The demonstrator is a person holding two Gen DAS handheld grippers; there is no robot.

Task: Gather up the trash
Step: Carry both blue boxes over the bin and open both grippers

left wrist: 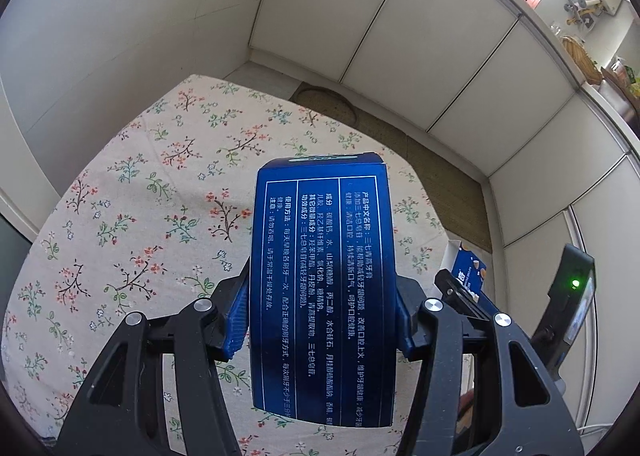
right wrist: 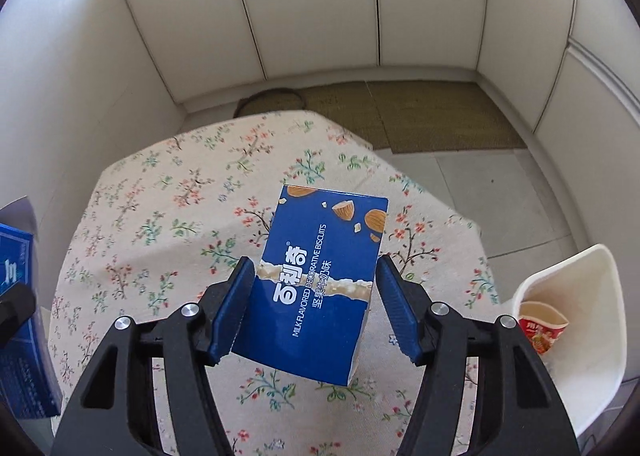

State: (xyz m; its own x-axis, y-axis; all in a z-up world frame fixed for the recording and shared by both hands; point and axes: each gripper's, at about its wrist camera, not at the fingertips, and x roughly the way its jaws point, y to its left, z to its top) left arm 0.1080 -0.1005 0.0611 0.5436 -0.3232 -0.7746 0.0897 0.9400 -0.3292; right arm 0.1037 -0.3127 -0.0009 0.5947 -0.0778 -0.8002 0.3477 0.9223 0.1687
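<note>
My left gripper point(left wrist: 320, 320) is shut on a dark blue toothpaste box point(left wrist: 322, 276) with white Chinese text, held above the floral tablecloth point(left wrist: 140, 215). The same box shows at the left edge of the right wrist view point(right wrist: 18, 336). My right gripper point(right wrist: 314, 308) holds a blue biscuit box point(right wrist: 320, 280) with almonds printed on it; the left pad touches it, and a small gap shows at the right pad. That box also peeks out at the right of the left wrist view point(left wrist: 466, 276). A white trash bin point(right wrist: 592, 320) to the right of the table holds a red cup point(right wrist: 540, 330).
The round table with the floral cloth point(right wrist: 180, 195) stands in a corner of white cabinet doors point(right wrist: 312, 3). A brown mat point(right wrist: 420, 111) lies on the floor behind it. A countertop with kitchen items point(left wrist: 580, 55) runs along the upper right.
</note>
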